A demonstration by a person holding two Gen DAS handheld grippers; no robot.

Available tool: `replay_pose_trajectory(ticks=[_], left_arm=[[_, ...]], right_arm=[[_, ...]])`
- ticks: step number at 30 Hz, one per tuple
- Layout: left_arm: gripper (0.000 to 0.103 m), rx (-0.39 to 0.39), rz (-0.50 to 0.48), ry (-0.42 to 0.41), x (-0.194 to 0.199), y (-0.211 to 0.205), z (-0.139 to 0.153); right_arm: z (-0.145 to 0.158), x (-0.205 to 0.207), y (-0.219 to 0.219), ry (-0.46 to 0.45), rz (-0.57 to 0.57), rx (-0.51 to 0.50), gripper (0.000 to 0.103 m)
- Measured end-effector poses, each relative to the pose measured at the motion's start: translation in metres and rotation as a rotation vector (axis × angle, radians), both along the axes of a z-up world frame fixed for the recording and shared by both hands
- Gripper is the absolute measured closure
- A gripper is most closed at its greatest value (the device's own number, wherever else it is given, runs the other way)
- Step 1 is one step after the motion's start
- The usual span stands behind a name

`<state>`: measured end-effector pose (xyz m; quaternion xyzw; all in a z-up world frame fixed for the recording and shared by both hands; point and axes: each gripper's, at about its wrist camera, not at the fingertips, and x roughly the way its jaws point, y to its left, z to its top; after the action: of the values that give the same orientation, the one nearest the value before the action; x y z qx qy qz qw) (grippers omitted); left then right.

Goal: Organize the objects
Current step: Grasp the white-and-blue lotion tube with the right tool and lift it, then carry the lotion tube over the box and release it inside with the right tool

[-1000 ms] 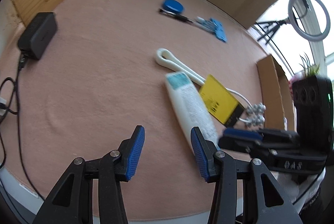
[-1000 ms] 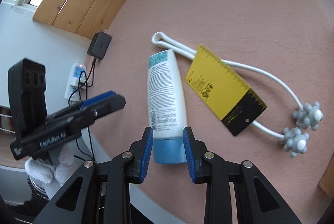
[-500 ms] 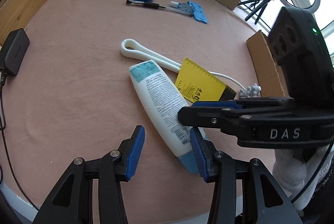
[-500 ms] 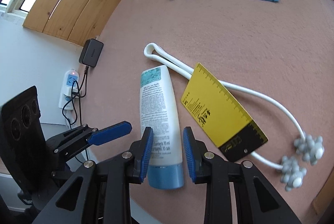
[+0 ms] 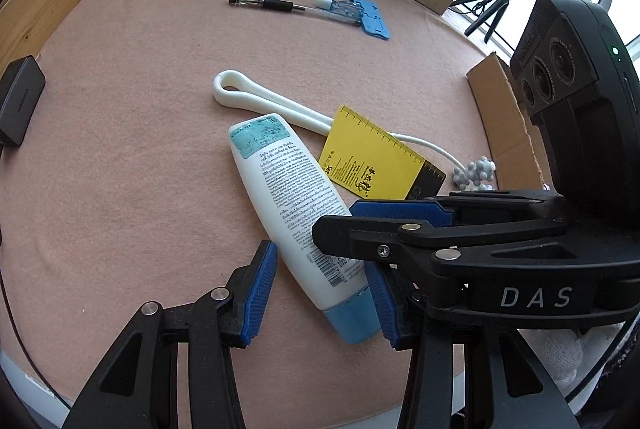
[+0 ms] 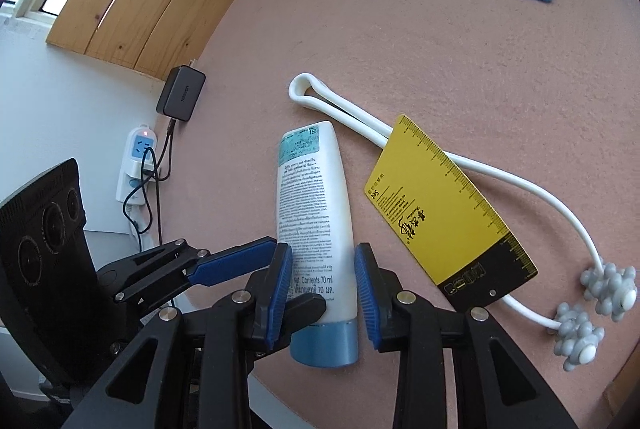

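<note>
Both my grippers have closed in on the tube (image 6: 316, 213); my right jaws, just widened, straddle it unpressed near its cap at 6 o'clock. My left gripper (image 5: 322, 295), half open, brackets the cap. Soft, slick; grip low.

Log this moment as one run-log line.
right claw: jaws just opened wider, tube between them near cap | left claw: open, not gripping | tube: lying flat on pink table
</note>
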<state>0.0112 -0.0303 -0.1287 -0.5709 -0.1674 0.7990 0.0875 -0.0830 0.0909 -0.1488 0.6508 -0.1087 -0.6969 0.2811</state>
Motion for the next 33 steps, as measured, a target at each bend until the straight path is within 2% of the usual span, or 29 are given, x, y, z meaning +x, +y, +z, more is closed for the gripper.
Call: replay_pose_trajectory(ticks=[5, 7, 10, 14, 18, 22, 28, 33], left_arm=[[0.050, 0.016, -0.012, -0.004, -0.003, 0.003, -0.005], [0.050, 0.020, -0.010, -0.003, -0.002, 0.003, -0.006], [0.050, 0.023, -0.014, 0.002, -0.001, 0.004, -0.002], [0.051, 0.020, -0.011, 0.021, 0.000, 0.006, 0.009], [0.051, 0.017, -0.023, 0.055, -0.003, 0.013, 0.027], [0.051, 0.015, -0.044, 0.080, -0.011, 0.024, 0.039], [0.051, 0.011, -0.107, 0.121, -0.030, 0.059, 0.059], [0.051, 0.024, -0.181, 0.167, -0.049, 0.102, 0.080]], right_arm=[[-0.003, 0.000, 0.006, -0.006, -0.017, -0.016, 0.072], [-0.009, -0.001, 0.008, -0.032, -0.021, -0.035, 0.067], [-0.012, 0.001, 0.009, -0.030, -0.037, -0.051, 0.066], [-0.002, 0.004, 0.013, 0.001, -0.041, -0.045, 0.069], [0.011, 0.003, 0.023, -0.004, -0.070, -0.090, 0.072], [0.028, 0.002, 0.034, 0.030, -0.094, -0.106, 0.072], [0.043, 0.000, 0.062, 0.050, -0.177, -0.126, 0.072], [0.063, 0.000, 0.104, 0.079, -0.250, -0.149, 0.073]])
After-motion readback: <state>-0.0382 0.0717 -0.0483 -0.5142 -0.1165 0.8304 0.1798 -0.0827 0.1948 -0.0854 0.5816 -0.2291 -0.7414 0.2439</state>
